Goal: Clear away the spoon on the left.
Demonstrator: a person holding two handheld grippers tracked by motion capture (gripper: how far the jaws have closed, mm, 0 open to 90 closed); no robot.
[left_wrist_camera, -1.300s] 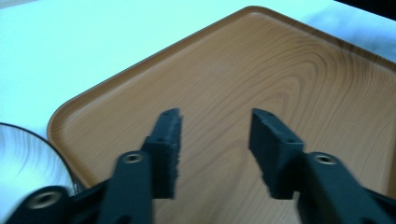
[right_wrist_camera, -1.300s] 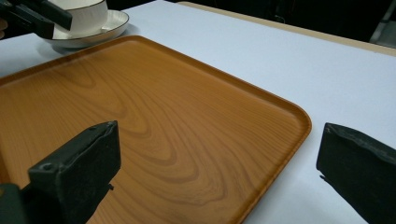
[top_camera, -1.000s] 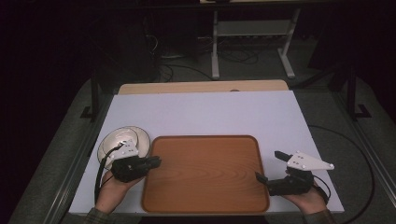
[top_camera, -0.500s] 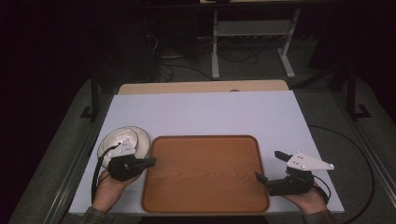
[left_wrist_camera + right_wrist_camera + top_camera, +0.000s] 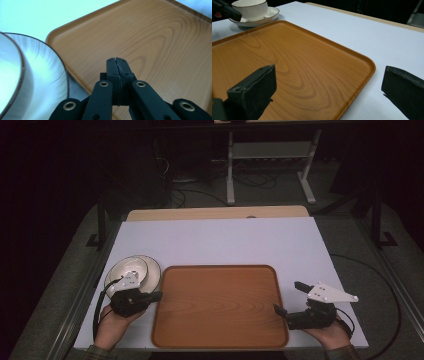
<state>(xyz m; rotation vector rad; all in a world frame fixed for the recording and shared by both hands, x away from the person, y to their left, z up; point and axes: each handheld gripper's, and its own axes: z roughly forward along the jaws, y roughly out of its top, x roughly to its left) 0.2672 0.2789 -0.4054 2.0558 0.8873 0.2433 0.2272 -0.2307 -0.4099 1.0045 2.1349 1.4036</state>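
A brown wooden tray (image 5: 220, 307) lies empty at the front middle of the white table. A white cup (image 5: 127, 268) on its saucer (image 5: 150, 265) stands just left of the tray's far left corner. My left gripper (image 5: 159, 295) is shut with nothing in it, its tip over the tray's left rim beside the saucer. From the left gripper view the shut jaws (image 5: 117, 61) hover over the tray (image 5: 160, 42), saucer (image 5: 47, 75) at left. My right gripper (image 5: 289, 297) stands wide open at the tray's right edge, straddling the near right corner of the tray (image 5: 287, 57).
The white table top (image 5: 220, 240) stretches behind the tray, with a bare wooden strip (image 5: 215, 213) at its far edge. Beyond it stand a metal rack (image 5: 270, 155) and cables on a dark floor. The right gripper view catches the cup (image 5: 250, 8) and left gripper (image 5: 227, 11) far off.
My left gripper has drawn back slightly to the left, away from the tray's middle. The right gripper, tray and cup have not moved.
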